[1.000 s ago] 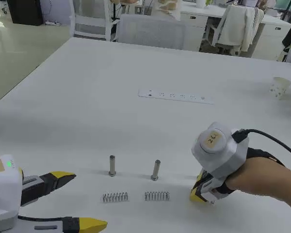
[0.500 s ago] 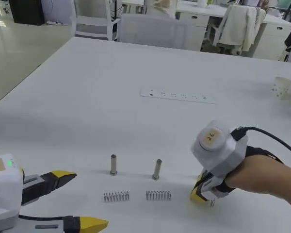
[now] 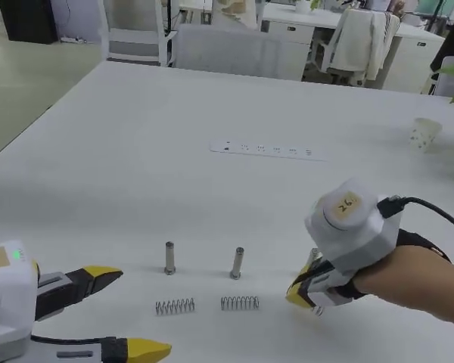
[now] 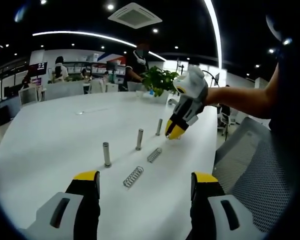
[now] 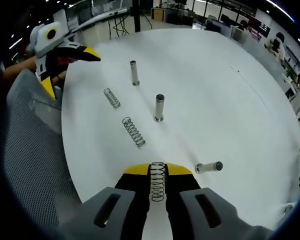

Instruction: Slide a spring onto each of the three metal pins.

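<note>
The right tool (image 5: 157,172) is pinching 1 spring (image 5: 157,184), which lies lengthwise between its jaws, close to the right pin (image 5: 208,167). The left tool (image 4: 145,182) is spread and carries nothing. On the surface (image 3: 136,151), the left spring (image 3: 175,305) lies before the left pin (image 3: 169,257) and the middle spring (image 3: 240,303) before the middle pin (image 3: 237,262). The springs look light, squashy and likely to roll or flick away, so I'd grip mid-coil, gently. The power strip (image 3: 266,150) and cup (image 3: 424,134) sit well apart, and nothing blocks the pins.
</note>
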Motion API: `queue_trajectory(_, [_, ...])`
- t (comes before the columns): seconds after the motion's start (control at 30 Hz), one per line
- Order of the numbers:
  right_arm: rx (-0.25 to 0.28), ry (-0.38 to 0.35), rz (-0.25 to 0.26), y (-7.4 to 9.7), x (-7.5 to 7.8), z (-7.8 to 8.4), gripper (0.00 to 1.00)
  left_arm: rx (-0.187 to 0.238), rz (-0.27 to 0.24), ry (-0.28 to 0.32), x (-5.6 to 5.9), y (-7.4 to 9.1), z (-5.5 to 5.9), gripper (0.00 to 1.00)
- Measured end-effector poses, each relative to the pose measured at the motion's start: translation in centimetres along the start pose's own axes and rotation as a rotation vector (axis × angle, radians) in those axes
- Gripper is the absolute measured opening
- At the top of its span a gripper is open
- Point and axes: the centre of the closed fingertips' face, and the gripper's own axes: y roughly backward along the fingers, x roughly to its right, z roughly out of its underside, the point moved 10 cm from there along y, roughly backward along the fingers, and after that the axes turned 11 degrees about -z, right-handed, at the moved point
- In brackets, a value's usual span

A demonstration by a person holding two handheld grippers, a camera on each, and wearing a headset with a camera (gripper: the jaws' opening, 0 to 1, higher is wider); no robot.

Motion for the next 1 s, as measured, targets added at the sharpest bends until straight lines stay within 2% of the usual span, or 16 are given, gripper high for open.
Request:
queue_trajectory(0.4, [0.201, -0.014, -0.028, 1.1, -2.1, -2.1, 0.08, -0.001, 0.035, 0.0, 0.3, -0.2, -0.3, 0.68])
queue_trajectory(0.7, [0.308, -0.02, -0.048, 1.6, -2.7, -2.9, 0.08, -0.017, 0.094, -0.015, 0.6, -1.0, -0.8, 0.65])
queue_trajectory(0.83, [0.375, -0.019, -0.068, 2.1, -3.2, -3.6, 0.08, 0.002, 0.131, 0.009, 0.8, -1.4, -1.4, 0.64])
queue_trajectory(1.0, [0.423, -0.012, -0.081, 2.6, -3.6, -4.4, 0.08, 0.016, 0.174, 0.04, 0.8, -1.8, -2.0, 0.61])
